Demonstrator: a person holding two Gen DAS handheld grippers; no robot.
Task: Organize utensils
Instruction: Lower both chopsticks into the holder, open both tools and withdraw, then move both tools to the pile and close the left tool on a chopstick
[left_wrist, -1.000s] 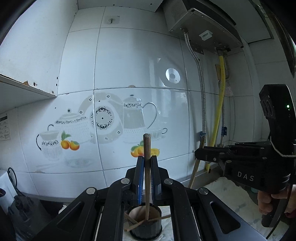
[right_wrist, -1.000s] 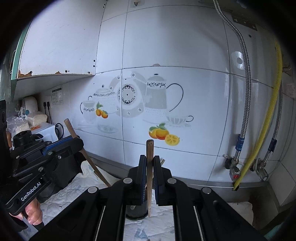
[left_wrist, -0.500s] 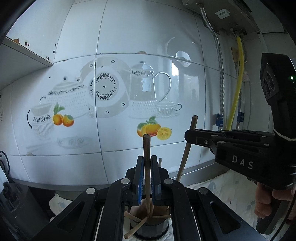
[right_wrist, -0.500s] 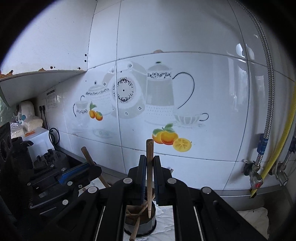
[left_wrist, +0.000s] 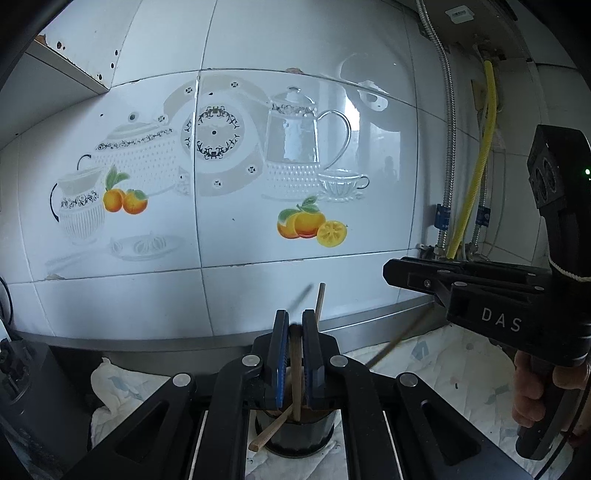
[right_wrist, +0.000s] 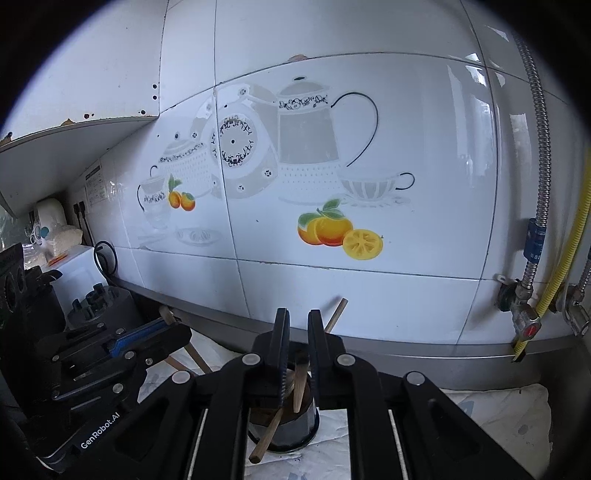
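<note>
1. Held left gripper (left_wrist: 294, 332) narrow around a chopstick (left_wrist: 295, 373), tip inside the dark holder (left_wrist: 295, 435).
2. Kept right gripper (right_wrist: 298, 332) narrowly parted, seemingly gripping nothing.
3. Needed plumb release.

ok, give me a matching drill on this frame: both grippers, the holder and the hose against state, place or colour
Things:
1. left gripper
2. right gripper
3. holder
4. hose

Descriptions:
A. yellow
B. open, above the holder
C. standing on the white cloth
D. shut on a chopstick

Pairs: 1-D, 2-B, 3-C, 4-A
</note>
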